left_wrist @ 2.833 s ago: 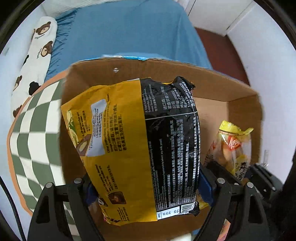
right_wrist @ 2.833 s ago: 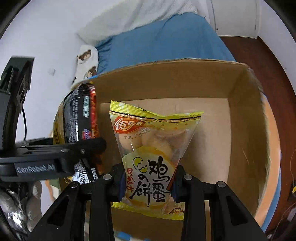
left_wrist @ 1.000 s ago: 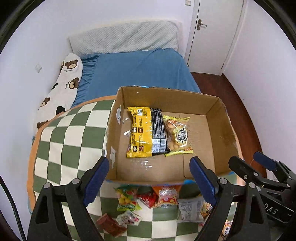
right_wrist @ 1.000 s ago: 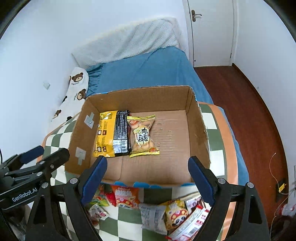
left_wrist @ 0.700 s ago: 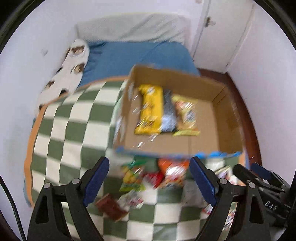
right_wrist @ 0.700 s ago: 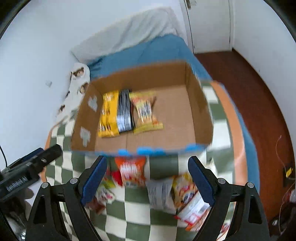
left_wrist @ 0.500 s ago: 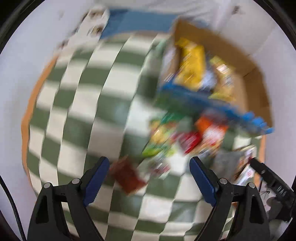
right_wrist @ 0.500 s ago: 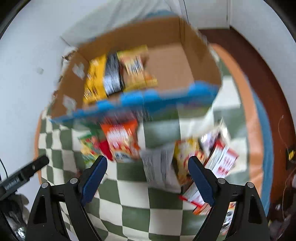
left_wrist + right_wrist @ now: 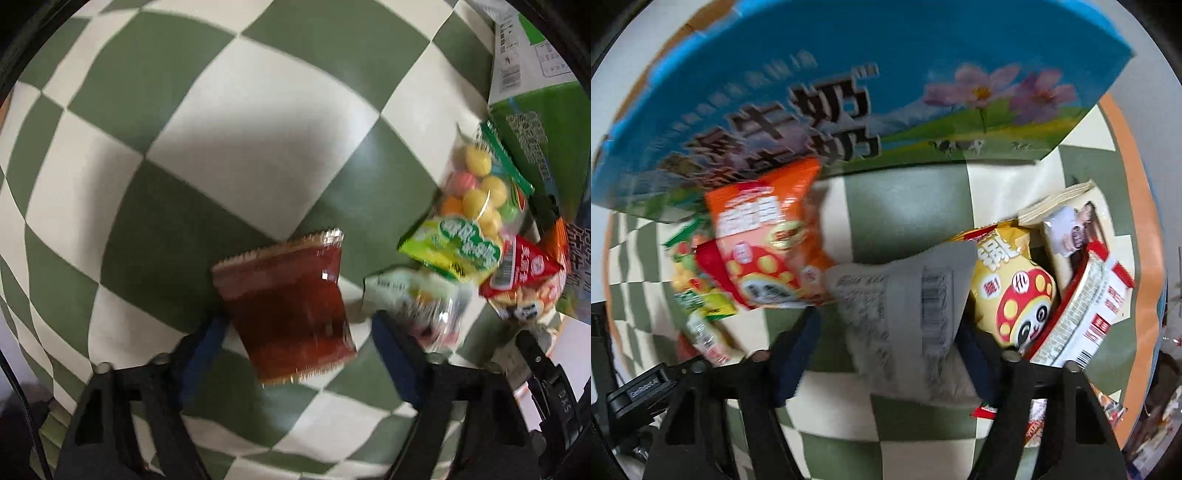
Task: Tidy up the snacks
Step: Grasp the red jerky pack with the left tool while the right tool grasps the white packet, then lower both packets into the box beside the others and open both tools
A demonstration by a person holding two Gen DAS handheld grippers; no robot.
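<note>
My left gripper (image 9: 295, 343) is open, low over the checkered cloth (image 9: 229, 110), with a dark red snack packet (image 9: 288, 310) lying flat between its fingers. My right gripper (image 9: 886, 347) is open, with a white packet with a barcode (image 9: 908, 310) lying between its fingers. The cardboard box's printed blue front wall (image 9: 849, 85) stands just behind the snacks. Its inside is hidden in both views.
Right of the red packet lie a small pale packet (image 9: 421, 299), a bag of coloured candy balls (image 9: 469, 218) and a red packet (image 9: 524, 277). Beside the white packet lie an orange bag (image 9: 764, 236), a yellow panda bag (image 9: 1012, 280) and flat boxes (image 9: 1086, 291).
Both grippers have let go of their snacks in the box, drawn back and dropped down to the loose packets in front of it. The box's inside has left both views.
</note>
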